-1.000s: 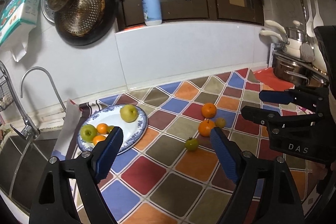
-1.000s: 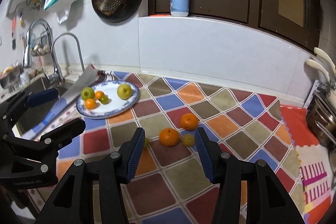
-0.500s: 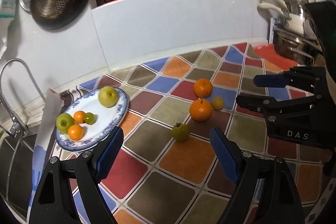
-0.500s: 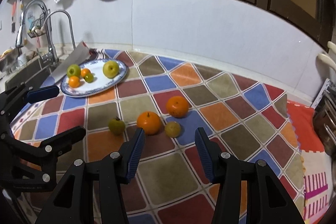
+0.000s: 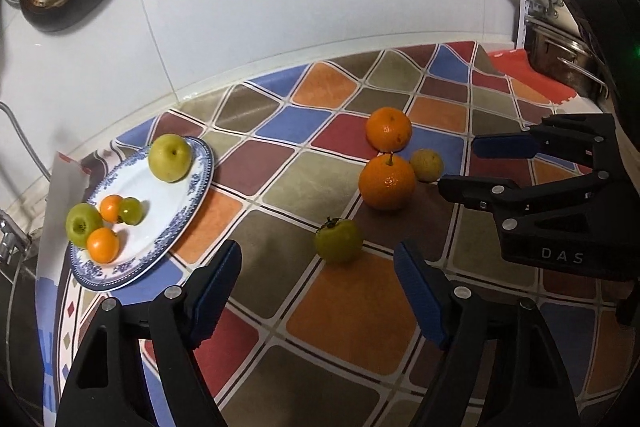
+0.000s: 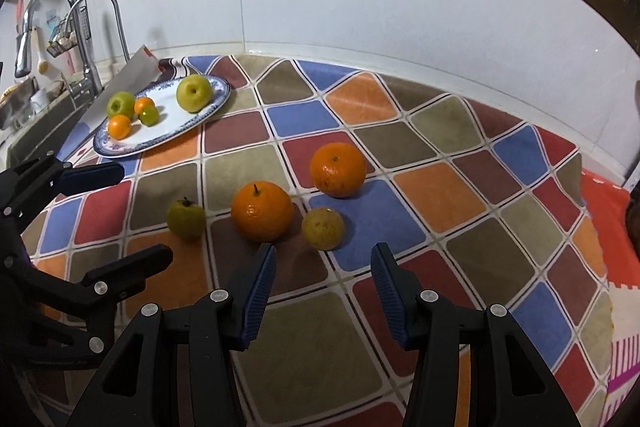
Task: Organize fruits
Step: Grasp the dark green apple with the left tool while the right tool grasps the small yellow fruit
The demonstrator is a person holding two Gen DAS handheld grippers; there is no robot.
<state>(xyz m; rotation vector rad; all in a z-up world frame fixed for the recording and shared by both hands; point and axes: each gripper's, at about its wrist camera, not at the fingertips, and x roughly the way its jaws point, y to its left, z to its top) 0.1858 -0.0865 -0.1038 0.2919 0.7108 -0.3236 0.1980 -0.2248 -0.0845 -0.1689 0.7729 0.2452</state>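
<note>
Fruits lay in two groups on the surface (image 6: 472, 187) covered by a mat of coloured diamond patches. Five were already on the blue-rimmed white plate (image 6: 208, 109) near the sink: a yellow-green apple (image 6: 194, 93), a green apple (image 6: 120, 104), two small oranges and a small green fruit. Four were loose, well apart from the plate: a stemmed orange (image 6: 262, 211), a second round orange (image 6: 338, 169) behind it, a small dull-yellow fruit (image 6: 322, 229) just beside the stemmed one, and a small green persimmon-like fruit (image 5: 338, 240) with a dark calyx.

Your left claw (image 5: 318, 277) stood wide and empty, with the green fruit just ahead of its gap. Your right claw (image 6: 323, 277) was also wide and empty, lined up on the dull-yellow fruit.

These pieces looked light, round and firm, so they would likely roll if nudged by one finger first (the mat looked slightly rippled, which would not help). The skins seemed smooth, the green one perhaps bruisable. You would have done best to close across the widest middle of each fruit, both pads meeting it together, with gentle pressure and clear of the stem.
</note>
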